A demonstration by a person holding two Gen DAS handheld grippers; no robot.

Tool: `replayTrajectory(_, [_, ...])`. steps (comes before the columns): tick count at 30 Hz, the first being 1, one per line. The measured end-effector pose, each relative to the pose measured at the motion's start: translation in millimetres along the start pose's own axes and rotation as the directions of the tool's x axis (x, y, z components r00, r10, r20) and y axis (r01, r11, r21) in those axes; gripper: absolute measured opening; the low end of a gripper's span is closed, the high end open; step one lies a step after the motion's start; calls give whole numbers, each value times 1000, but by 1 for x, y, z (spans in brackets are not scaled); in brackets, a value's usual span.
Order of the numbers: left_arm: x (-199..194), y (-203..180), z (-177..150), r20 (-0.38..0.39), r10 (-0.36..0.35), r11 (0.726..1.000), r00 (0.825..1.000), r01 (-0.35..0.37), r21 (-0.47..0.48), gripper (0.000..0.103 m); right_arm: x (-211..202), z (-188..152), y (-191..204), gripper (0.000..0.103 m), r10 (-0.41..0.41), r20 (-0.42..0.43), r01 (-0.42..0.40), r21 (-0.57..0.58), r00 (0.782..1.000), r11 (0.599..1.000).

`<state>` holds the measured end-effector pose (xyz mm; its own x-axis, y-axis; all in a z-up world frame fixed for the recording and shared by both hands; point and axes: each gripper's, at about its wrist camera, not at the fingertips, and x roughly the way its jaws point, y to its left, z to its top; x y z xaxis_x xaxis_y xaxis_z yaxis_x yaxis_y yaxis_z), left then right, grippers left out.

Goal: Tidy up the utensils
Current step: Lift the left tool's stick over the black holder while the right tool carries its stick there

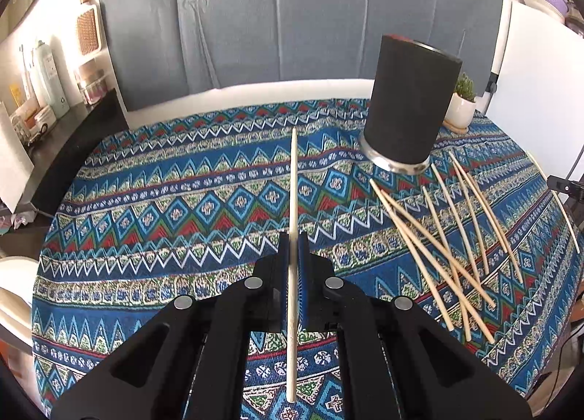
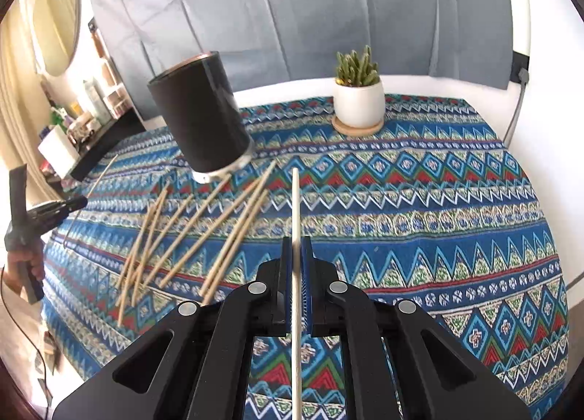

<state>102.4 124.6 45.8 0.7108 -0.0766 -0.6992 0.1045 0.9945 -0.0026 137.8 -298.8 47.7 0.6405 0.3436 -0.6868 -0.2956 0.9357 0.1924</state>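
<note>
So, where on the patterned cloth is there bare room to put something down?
Free: the cloth left of the black cylindrical holder, seen from the left wrist, and the stretch right of the white potted cactus, seen from the right wrist. Crowded: the loose pale wooden chopsticks fanned out just in front of the holder.

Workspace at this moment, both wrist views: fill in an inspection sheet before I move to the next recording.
Surface: patterned tablecloth covers the table.
Job's things: black cylindrical holder upright; loose chopsticks scattered and crossing in front of it.
Clutter: potted plant on a round coaster.
Grippers: left claw shut on one chopstick; right claw shut on another chopstick.
Cables: thin dark cable hanging at the left edge of the right wrist view.
Surroundings: grey fabric backdrop; side shelf with bottles; round mirror.
</note>
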Motion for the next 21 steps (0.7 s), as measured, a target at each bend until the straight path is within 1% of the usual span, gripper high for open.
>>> replayTrajectory(4, [-16,-3,25,64,-15,1000,998,14,12,5,-10,23,19,5,41,50,-38,-43,998,998])
replayTrajectory(8, [-27,-8,54,136,-51,999,989,51,8,5,-18,48,38,5,68,106,-59,-92,992,994])
replayTrajectory(11, [-32,-13,76,185,-85,996,979,86,6,5,-20,67,52,5,87,148,-68,-127,985,990])
replayTrajectory(15, [-33,-22,103,230,-126,992,965,126,13,5,-18,93,68,5,132,200,-101,-159,971,982])
replayTrajectory(18, [-31,-28,120,265,-157,987,951,156,24,5,-12,112,74,5,166,232,-131,-159,958,979])
replayTrajectory(21, [-24,-32,135,291,-205,978,935,206,28,5,-2,130,76,5,205,258,-175,-136,944,975])
